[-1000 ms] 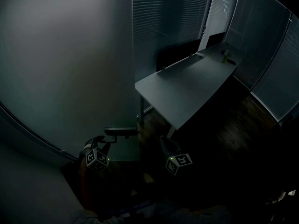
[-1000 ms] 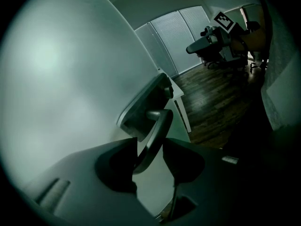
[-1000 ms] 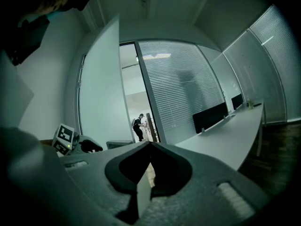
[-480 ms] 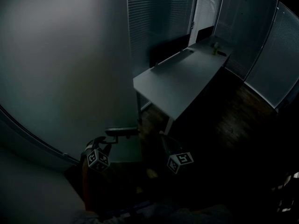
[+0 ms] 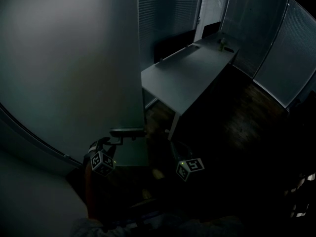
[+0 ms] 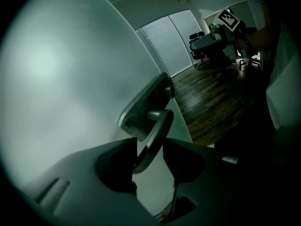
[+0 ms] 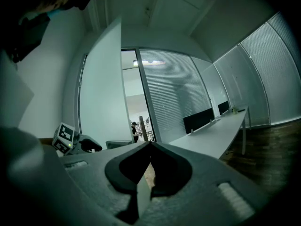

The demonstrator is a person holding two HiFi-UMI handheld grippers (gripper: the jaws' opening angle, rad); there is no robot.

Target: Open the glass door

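While our left gripper (image 6: 149,146) pinched the lever handle (image 6: 158,126) of the glass door (image 5: 74,73), standing partly open at our left, and our right gripper (image 7: 149,149) hung empty with fingers pressed together, we feared the slim handle might slip free under an angled pull.

My left gripper (image 6: 149,147) and right gripper (image 7: 150,147) are matte grey with dark scooped jaws; each bears a black-and-white marker cube (image 5: 102,162).
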